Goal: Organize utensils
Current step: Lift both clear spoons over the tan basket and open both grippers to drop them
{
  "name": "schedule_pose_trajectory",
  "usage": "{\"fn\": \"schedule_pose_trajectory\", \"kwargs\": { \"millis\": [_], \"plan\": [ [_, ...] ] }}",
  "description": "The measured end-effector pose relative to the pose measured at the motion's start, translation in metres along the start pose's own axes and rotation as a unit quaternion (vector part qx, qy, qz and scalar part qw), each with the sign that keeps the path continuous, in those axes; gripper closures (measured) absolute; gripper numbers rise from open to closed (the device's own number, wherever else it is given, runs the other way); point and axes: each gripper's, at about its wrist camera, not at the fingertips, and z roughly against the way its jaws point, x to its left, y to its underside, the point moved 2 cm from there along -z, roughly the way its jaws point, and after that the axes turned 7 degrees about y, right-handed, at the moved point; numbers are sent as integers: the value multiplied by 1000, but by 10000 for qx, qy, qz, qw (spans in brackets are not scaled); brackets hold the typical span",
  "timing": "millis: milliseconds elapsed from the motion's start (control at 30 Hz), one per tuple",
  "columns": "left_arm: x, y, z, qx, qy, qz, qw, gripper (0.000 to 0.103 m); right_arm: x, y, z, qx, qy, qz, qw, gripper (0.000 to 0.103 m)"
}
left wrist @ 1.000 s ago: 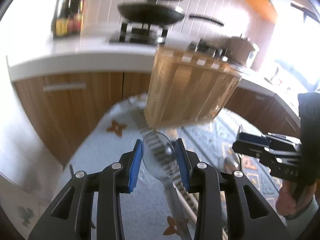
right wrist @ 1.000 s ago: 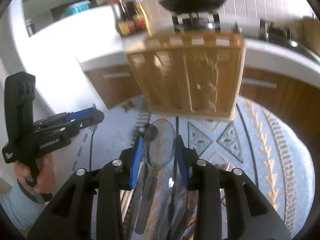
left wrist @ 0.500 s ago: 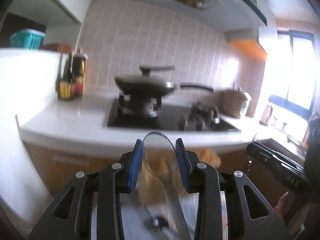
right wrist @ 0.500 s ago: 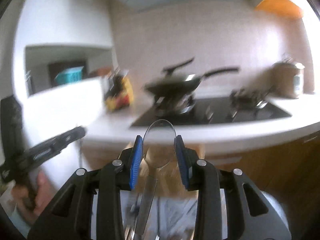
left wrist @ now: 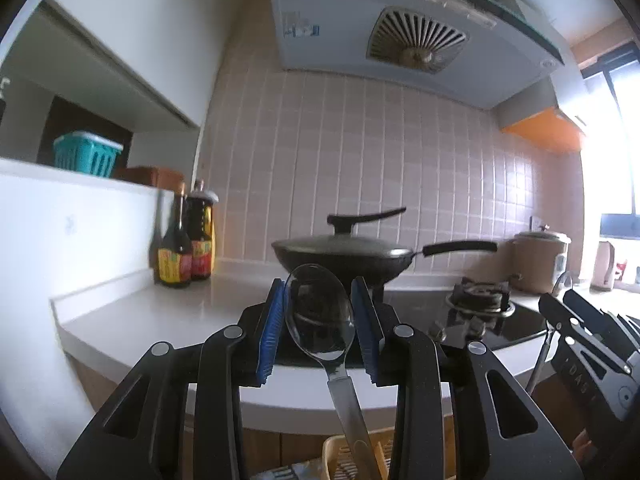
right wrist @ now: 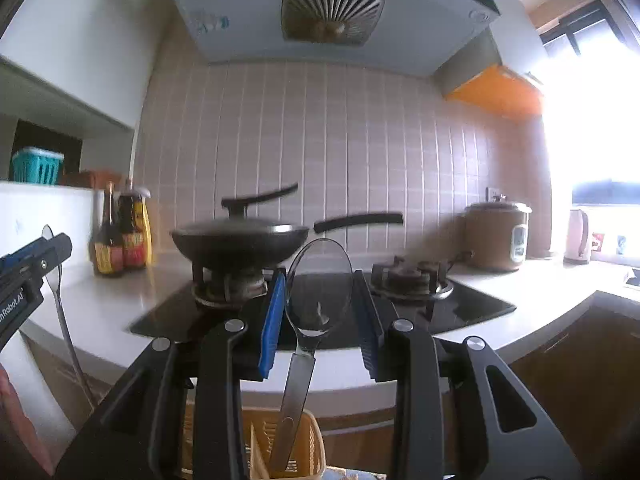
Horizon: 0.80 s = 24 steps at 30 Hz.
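Observation:
My left gripper (left wrist: 320, 320) is shut on a metal spoon (left wrist: 320, 316), bowl up between the blue pads, handle hanging down over a yellow slatted utensil holder (left wrist: 352, 456). My right gripper (right wrist: 319, 304) is shut on a second metal spoon (right wrist: 318, 292), its handle reaching down into the yellow utensil holder (right wrist: 288, 444). The right gripper also shows at the right edge of the left wrist view (left wrist: 592, 344). The left gripper with its spoon shows at the left edge of the right wrist view (right wrist: 28, 272).
A white counter (left wrist: 132, 312) carries a black hob (right wrist: 460, 308) with a lidded black wok (left wrist: 344, 256), two sauce bottles (left wrist: 186, 244) and a rice cooker (right wrist: 498, 236). A range hood (left wrist: 400, 20) hangs above. A teal basket (left wrist: 86, 154) sits in a niche.
Both grippers have tilted up from the floor rug and the wooden rack to the stove and tiled wall. Each still holds its spoon.

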Motion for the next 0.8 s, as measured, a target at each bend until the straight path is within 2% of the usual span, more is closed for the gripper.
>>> {"fn": "schedule_pose_trajectory", "kwargs": {
  "millis": [200,367,467,500,533,567,600,800],
  "plan": [
    [4,26,-17,200,-129,-44,9997,71,4,25,-13,140,-29,71,9999,72],
    [7,38,-14,435,-11,1,9991,70,2,31,-9,285,-107,116,9995,72],
    [10,37,-8,532,41,86,9985,66,-5,32,-2,481,-390,11,9981,72],
    [11,35,-3,524,5,94,9986,61,-9,31,0,578,-537,-63,9969,71],
    [12,33,1,503,-12,90,9987,57,-12,30,3,629,-610,-103,9961,65],
    [12,30,6,497,-4,72,9987,56,-16,29,6,676,-640,-142,9956,53],
    [13,27,11,507,22,68,9987,55,-21,27,11,698,-665,-186,9952,49],
    [21,4,51,566,237,343,9975,53,-39,15,45,971,-830,-214,9916,47]
  ]
}}
